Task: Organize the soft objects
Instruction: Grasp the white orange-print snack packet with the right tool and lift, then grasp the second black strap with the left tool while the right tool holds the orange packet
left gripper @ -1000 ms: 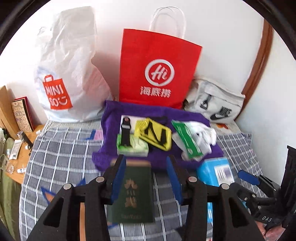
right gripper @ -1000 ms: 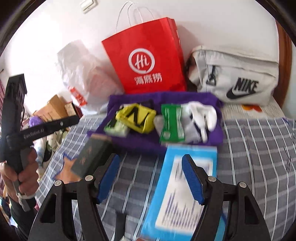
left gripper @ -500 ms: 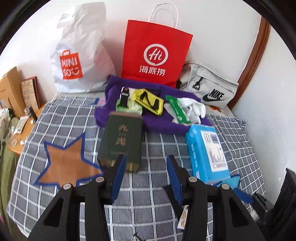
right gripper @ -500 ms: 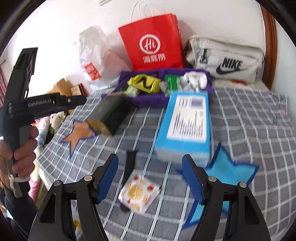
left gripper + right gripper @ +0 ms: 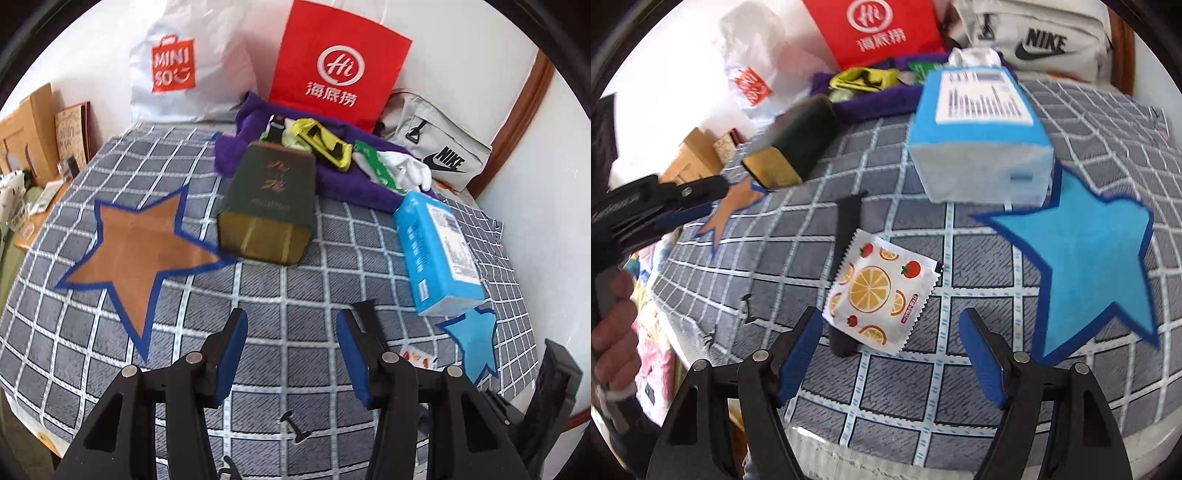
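A small white sachet (image 5: 882, 291) printed with orange slices and strawberries lies flat on the grey checked bed cover (image 5: 960, 398), partly over a black strip (image 5: 846, 236). The right gripper (image 5: 892, 356) hangs just above its near corner, jaws just opening, wide, nothing between them. The left gripper (image 5: 291, 363), jaws also just opening, part open, is empty over bare cover. Beyond lie a blue tissue pack (image 5: 979, 122), a dark green box (image 5: 271, 203) and a purple towel (image 5: 351, 184) piled with small things.
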The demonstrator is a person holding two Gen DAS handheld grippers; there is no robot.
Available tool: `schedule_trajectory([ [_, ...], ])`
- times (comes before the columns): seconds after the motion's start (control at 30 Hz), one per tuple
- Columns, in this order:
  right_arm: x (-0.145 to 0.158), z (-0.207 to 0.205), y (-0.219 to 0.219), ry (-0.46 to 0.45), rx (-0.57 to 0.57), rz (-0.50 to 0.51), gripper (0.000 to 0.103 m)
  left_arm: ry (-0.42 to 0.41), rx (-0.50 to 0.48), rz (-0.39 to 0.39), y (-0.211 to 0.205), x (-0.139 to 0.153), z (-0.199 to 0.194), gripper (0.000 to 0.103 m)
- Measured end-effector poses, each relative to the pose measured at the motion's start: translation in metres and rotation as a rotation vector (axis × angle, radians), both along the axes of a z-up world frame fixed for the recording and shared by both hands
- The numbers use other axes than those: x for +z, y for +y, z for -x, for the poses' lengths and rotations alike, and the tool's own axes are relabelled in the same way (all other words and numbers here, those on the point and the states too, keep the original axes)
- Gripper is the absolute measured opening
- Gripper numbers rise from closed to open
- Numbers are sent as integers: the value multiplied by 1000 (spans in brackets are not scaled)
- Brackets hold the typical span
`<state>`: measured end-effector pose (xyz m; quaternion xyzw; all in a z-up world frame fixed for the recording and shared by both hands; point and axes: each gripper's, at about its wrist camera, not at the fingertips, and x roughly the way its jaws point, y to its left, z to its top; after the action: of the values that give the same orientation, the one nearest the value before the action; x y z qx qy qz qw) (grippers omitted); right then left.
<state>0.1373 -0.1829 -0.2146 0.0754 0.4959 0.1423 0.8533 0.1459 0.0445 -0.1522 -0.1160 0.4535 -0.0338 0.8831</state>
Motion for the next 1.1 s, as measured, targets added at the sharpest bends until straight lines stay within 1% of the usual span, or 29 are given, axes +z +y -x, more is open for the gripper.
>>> schedule_trajectory([
  [0.1,-1,-2,8,-16,-35,18,86,13,0,29,11,-10,2,48],
  [0.2,-3,-3,18,-43,-64,59,86,22,14,49,21,-17,2,50],
  [0.37,-7,-5,41,-92,-55,193,86,40,11,72,32,-26,1,50],
  [0.43,-8,-5,43,-110,-63,204,82,41,7,80,33,-27,1,50],
  [0.5,-6,-5,43,-128,-63,216,65,43,0,90,35,-28,1,50],
  [0.57,-5,-5,43,-134,-42,215,57,44,-9,101,35,-29,0,50],
  [0.6,-4,-5,43,-139,-28,217,51,44,-12,104,35,-29,-1,50],
  [0.67,-3,-4,43,-148,-5,225,48,44,-15,107,36,-29,-1,50],
  [0.7,-3,-4,41,-146,1,213,46,44,-14,106,36,-29,-1,50],
  [0.87,5,-6,30,-141,5,132,42,50,-19,100,34,-31,-2,50],
  [0.9,7,-6,28,-144,4,125,39,54,-19,98,34,-32,-3,50],
  [1.03,12,-5,22,-164,-3,136,34,68,-26,90,29,-37,-5,50],
  [1.1,11,-4,19,-167,-4,158,29,80,-33,79,24,-39,-6,50],
])
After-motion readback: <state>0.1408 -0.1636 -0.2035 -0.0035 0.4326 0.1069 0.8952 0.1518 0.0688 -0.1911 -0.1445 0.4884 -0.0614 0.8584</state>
